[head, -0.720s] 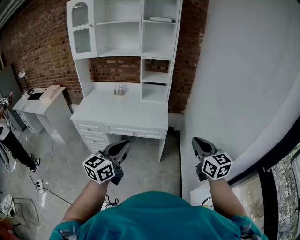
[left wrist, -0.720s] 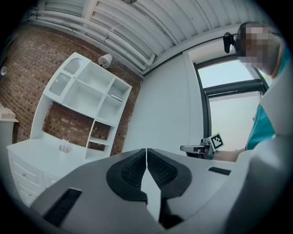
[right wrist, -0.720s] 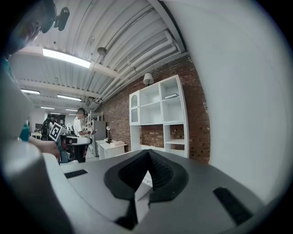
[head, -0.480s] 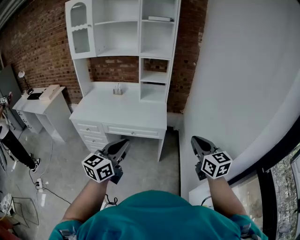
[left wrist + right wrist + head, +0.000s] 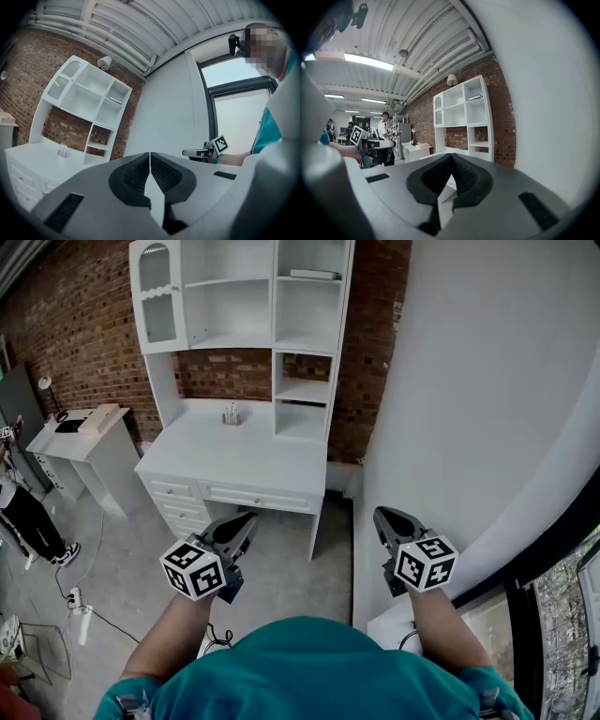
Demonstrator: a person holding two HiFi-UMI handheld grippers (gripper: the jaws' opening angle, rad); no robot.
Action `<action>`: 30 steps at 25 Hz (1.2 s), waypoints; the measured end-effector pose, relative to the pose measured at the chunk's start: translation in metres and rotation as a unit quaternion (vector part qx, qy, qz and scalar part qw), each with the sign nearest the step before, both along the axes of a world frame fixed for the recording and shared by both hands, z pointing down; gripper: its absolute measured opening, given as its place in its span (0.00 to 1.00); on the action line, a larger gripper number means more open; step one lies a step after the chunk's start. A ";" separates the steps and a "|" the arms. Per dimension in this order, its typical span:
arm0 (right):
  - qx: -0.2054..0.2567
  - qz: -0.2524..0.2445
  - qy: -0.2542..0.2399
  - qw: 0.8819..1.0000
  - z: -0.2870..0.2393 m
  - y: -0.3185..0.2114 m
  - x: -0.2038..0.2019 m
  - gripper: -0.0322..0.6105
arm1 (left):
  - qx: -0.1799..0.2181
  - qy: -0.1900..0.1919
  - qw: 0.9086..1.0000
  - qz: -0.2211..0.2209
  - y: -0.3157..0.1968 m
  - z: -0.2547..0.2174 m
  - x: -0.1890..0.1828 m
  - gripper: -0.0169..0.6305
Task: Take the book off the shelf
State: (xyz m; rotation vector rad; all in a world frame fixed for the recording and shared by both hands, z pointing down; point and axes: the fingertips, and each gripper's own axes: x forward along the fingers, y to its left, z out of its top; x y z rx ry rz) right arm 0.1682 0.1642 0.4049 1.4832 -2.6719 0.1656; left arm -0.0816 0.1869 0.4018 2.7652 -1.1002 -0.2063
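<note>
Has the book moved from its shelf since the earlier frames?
No. The book still lies flat in the top right compartment of the white hutch, in the same spot against that compartment's walls.

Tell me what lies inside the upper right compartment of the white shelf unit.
One thin book lies flat on that board of the shelf unit. Nothing else shows there. The board directly under the book is covered by it.
</note>
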 end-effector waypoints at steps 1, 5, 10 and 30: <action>0.001 -0.005 0.001 1.000 -0.001 0.001 0.002 0.08 | 0.000 0.000 1.000 -0.002 0.001 0.000 0.004 0.06; 0.006 -0.020 0.005 1.000 -0.003 0.005 0.011 0.08 | 0.000 0.002 1.000 -0.009 0.009 0.003 0.021 0.06; 0.014 -0.036 0.004 0.999 -0.003 0.005 0.017 0.08 | -0.004 0.001 1.000 -0.013 0.015 0.010 0.039 0.06; 0.018 0.018 -0.001 1.000 0.005 -0.157 -0.037 0.08 | -0.004 0.007 0.998 0.057 -0.164 0.019 -0.011 0.06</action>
